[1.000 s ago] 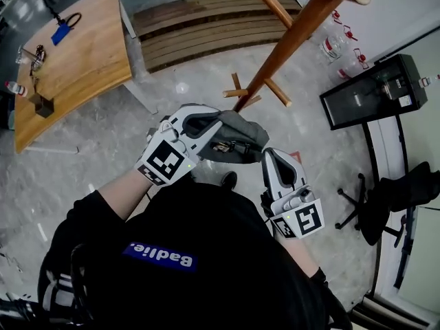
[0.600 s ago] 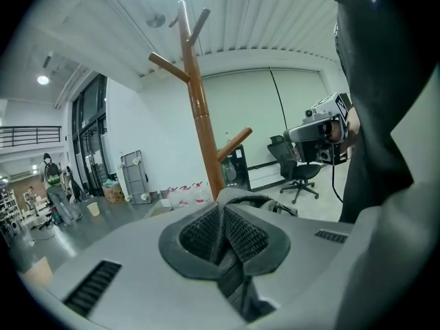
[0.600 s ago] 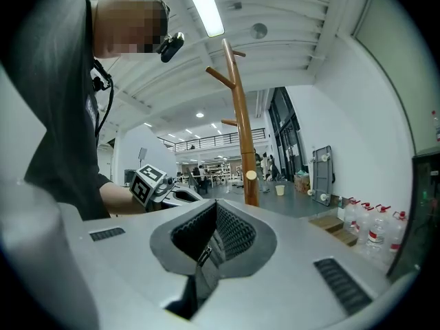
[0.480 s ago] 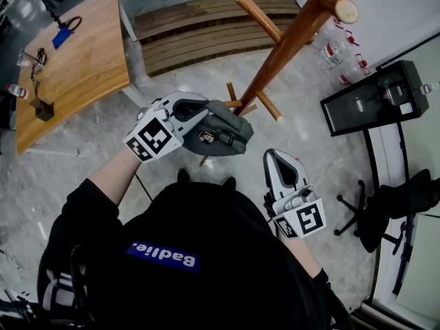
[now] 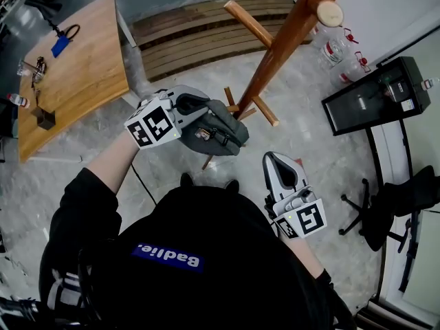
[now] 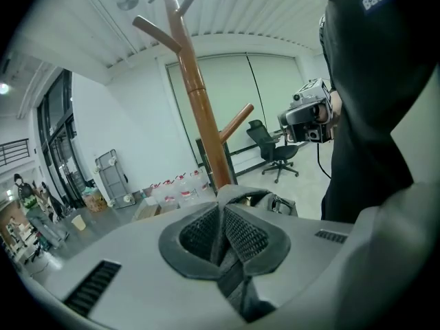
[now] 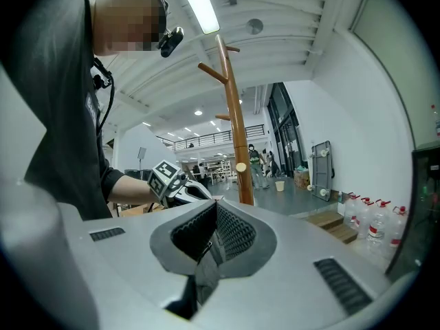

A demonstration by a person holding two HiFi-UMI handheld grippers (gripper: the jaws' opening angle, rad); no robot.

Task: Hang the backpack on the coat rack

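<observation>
The grey backpack hangs bunched from my left gripper, which is shut on its top. It hangs close beside the brown wooden coat rack, near the short lower pegs and well below a long upper peg. In the left gripper view the pack's top shows just past the closed pads, with the rack's pole behind. My right gripper is lower and to the right, shut with nothing in it. From the right gripper view the rack stands ahead, the left gripper beside it.
A wooden table with small items lies at the left. A slatted wooden platform lies behind the rack. Water bottles, a black cabinet and an office chair stand at the right. The floor is grey stone.
My left gripper has carried the backpack up and away from the person's body, closer to the rack's pole. The right gripper has barely moved.
</observation>
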